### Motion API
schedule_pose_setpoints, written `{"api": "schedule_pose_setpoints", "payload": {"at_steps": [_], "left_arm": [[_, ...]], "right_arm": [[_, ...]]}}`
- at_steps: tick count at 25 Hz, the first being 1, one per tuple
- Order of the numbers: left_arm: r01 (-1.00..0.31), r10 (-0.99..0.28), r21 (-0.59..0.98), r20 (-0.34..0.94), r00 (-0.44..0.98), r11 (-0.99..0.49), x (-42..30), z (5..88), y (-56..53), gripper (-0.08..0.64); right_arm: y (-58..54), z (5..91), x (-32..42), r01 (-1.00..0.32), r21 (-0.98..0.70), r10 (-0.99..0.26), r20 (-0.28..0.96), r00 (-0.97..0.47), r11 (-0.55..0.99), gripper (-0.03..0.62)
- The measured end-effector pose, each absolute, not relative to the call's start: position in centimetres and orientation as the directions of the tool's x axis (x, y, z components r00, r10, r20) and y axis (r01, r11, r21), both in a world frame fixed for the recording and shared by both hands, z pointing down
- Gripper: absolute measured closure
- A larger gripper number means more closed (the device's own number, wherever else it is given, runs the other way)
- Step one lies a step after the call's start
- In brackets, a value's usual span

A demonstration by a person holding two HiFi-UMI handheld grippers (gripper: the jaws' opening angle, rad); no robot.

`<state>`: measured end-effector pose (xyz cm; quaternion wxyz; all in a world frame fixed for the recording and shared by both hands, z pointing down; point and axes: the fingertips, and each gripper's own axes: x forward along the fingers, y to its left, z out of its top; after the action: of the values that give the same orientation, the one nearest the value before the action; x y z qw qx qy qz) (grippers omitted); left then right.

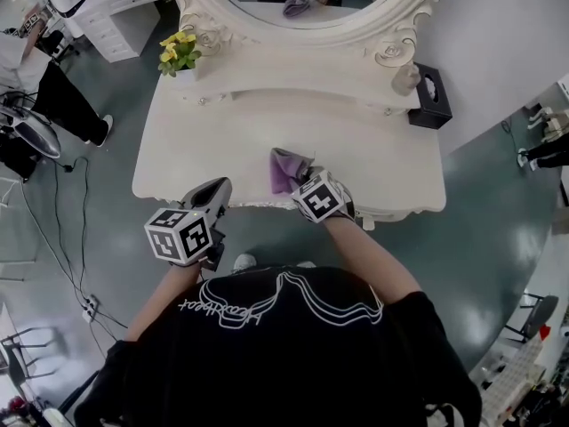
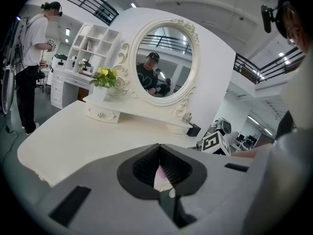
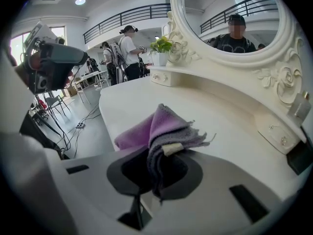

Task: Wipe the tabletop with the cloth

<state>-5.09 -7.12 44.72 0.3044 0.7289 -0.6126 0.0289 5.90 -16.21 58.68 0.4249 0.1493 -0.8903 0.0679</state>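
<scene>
White dressing table (image 1: 222, 149), seen from above. Its oval mirror (image 1: 307, 27) stands at the back and is cut off by the top edge of the head view.

Right gripper (image 1: 300, 181): at the middle of the front edge. Its jaws are closed on a bunched end of the cloth (image 1: 286, 169), which fills the gap between them. The purple free end lies on the tabletop just beyond the tips. In the head view the marker cube hides the grip itself.

Left gripper (image 1: 217, 189): at the front edge, left of the cloth and apart from it. Its jaws are closed tip to tip, with nothing held. A pale pink sliver shows through the slit behind the tips; what it is cannot be told. Whether this gripper touches the table cannot be told either.

Black box (image 1: 431, 96): at the back right corner.

Yellow flowers (image 1: 178, 52): at the back left, beside the mirror frame; their pot is hard to make out.
</scene>
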Motion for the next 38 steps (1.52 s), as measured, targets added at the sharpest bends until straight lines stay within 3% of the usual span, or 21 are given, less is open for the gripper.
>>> {"api": "schedule_pose_setpoints", "payload": {"at_steps": [38], "left_arm": [[-0.894, -0.848, 0.429, 0.421, 0.322, -0.127, 9.0, 46.3, -11.1, 0.555]], "right_arm": [[-21.0, 58.6, 22.3, -0.422, 0.008, -0.28, 0.761, -0.585, 0.906, 0.543]]}}
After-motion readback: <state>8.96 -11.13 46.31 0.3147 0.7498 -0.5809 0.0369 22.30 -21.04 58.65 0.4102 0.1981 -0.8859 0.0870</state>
